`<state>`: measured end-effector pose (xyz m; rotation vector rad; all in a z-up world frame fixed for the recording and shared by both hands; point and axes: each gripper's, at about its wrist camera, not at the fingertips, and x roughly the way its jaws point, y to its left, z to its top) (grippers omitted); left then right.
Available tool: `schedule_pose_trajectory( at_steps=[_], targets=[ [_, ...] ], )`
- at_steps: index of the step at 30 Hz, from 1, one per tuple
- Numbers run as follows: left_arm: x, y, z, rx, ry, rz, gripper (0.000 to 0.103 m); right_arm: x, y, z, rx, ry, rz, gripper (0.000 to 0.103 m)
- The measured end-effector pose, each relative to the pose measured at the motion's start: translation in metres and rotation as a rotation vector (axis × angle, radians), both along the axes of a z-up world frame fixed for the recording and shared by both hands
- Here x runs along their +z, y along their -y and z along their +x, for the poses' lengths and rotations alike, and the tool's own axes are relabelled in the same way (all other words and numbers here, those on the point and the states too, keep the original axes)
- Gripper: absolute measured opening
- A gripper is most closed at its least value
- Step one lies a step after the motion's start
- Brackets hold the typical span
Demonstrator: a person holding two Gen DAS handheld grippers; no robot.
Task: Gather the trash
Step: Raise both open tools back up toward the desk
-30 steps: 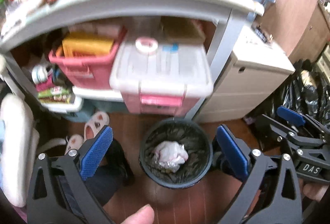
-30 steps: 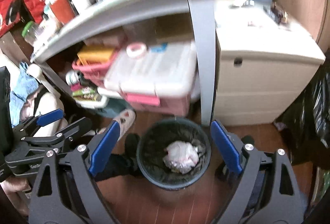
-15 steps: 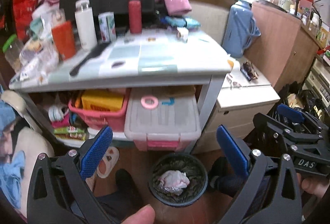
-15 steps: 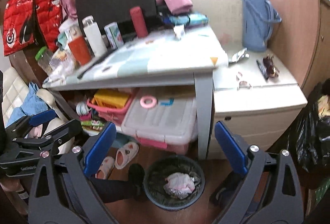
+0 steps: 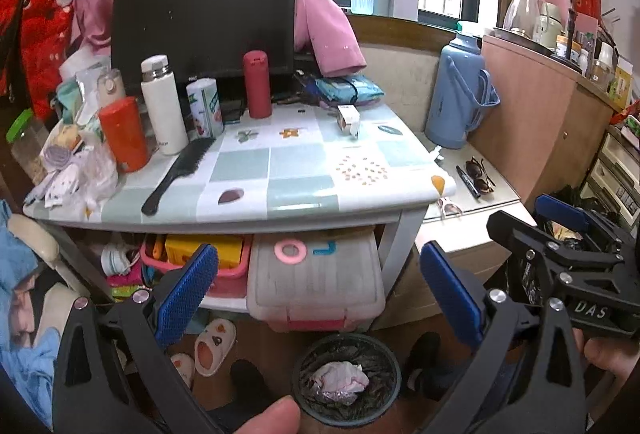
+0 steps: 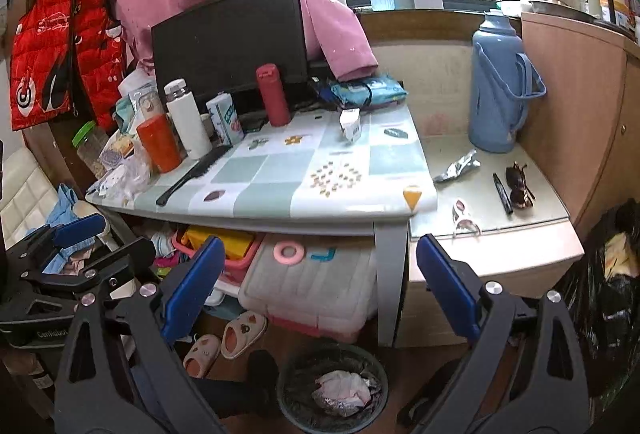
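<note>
1. Blue-padded jaws of the left gripper point(image 5: 318, 290) stand wide apart with nothing between them; a fingertip point(image 5: 276, 416) shows at the bottom edge of the left wrist view
2. Blue pads of the right gripper point(image 6: 316, 284) are spread just as wide and hold nothing; its jaws have just been opening, with no thing between them
3. Crumpled white and pink trash point(image 5: 340, 382) lies inside a dark round bin point(image 5: 390, 374) on the wooden floor, below and between the left gripper's fingers, well apart from them
4. From the right wrist view the same trash point(image 6: 344, 392) sits in the bin point(image 6: 288, 378), low between the right gripper's fingers and clear of both pads
5. Behind the bin stands a tiled table point(image 6: 280, 174) crowded with bottles, a red flask point(image 6: 273, 95), a black comb point(image 6: 192, 174) and a dark monitor point(image 6: 228, 38)
6. Under the table a pale storage box point(image 6: 316, 286) sits just behind the bin, with slippers point(image 6: 244, 328) to its left
7. Right of the table a low cabinet point(image 6: 500, 254) carries a crumpled silver wrapper point(image 6: 456, 166), sunglasses point(image 6: 518, 186), a pen point(image 6: 502, 192) and a blue thermos point(image 6: 498, 86)
</note>
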<state>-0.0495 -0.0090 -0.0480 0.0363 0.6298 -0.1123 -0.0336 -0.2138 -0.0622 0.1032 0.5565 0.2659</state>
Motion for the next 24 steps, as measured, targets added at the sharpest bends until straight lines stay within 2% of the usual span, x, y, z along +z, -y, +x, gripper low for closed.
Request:
schedule_pose_trajectory(
  at_steps=[11, 24],
  targets=[
    [0.007, 0.002, 0.054, 0.002, -0.004, 0.015, 0.098, 0.003, 0.000, 0.059, 0.009, -0.005, 0.001, 0.095],
    [-0.010, 0.000, 0.144, 0.001, -0.050, 0.010, 0.098, -0.012, -0.006, 0.154, 0.020, -0.043, -0.006, 0.095]
  ],
)
